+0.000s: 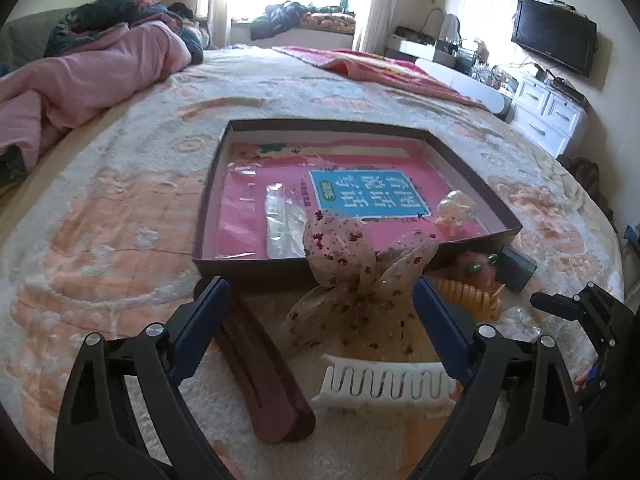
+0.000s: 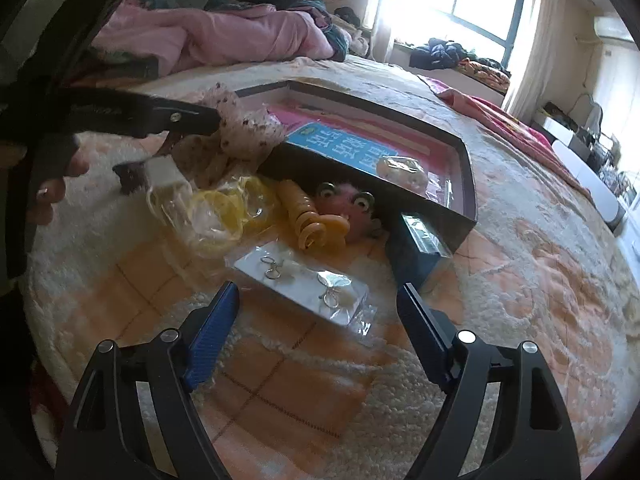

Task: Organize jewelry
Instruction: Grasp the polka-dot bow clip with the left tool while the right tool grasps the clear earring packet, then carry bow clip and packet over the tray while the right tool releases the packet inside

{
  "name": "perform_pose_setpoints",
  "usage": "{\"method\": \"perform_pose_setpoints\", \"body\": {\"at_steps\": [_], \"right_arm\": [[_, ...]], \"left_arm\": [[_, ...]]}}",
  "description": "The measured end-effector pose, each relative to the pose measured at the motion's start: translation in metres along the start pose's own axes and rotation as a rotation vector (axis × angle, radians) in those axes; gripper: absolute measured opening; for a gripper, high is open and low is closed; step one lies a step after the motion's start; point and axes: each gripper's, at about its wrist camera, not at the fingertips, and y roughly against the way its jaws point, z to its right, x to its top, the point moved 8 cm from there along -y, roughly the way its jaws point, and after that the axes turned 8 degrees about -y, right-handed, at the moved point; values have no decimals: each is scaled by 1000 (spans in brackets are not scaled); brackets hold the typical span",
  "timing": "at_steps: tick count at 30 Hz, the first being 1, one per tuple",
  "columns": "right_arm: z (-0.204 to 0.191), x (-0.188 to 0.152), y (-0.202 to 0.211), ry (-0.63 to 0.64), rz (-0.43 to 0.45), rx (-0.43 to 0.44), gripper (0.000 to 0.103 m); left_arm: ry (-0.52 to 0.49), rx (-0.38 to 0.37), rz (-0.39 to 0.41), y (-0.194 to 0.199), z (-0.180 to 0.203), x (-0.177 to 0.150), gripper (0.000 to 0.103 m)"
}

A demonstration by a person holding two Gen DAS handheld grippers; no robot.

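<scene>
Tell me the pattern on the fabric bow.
Sheer beige bow with small dark red dots, clearest in the left wrist view.

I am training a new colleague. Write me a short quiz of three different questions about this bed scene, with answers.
1. True or false: the sheer dotted fabric bow lies fully inside the shallow dark cardboard box.
2. Which item lies nearest in front of the right claw? A) yellow spiral hair tie B) white card of silver earrings in a clear bag C) white plastic comb
3. Fill in: the long hair clip beside the left claw is dark ____ in colour.

Key: 1 false, the bow rests on the box's near edge and the blanket; 2 B; 3 brown. Both claws are open.
</scene>
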Motion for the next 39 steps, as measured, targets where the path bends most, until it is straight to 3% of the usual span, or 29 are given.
{"method": "perform_pose_setpoints", "body": {"at_steps": [3, 6, 8, 10, 12, 14, 19, 24, 39], "right_arm": [[1, 2, -5, 26, 11, -19, 76], [1, 4, -10, 33, 7, -12, 62], [-1, 5, -11, 43, 8, -7, 50], [-3, 6, -11, 60, 14, -2, 28], [-3, 5, -11, 61, 8, 13, 14], [-1, 5, -10, 39, 5, 29, 12], [0, 5, -5, 8, 6, 63, 9], [4, 4, 4, -23, 3, 84, 8], [19, 10, 37, -105, 46, 110, 8]], "left_arm": [[13, -19, -19, -7, 0, -2, 77], [16, -33, -31, -13, 0, -4, 73], [22, -42, -36, -16, 1, -4, 69], [34, -55, -42, -20, 1, -3, 64], [38, -58, -45, -23, 2, -3, 62], [33, -58, -48, -24, 5, -3, 55], [9, -78, -39, -23, 13, -2, 24], [-9, -87, -27, -19, 17, 0, 9], [17, -82, 72, 28, 10, 15, 3]]}}
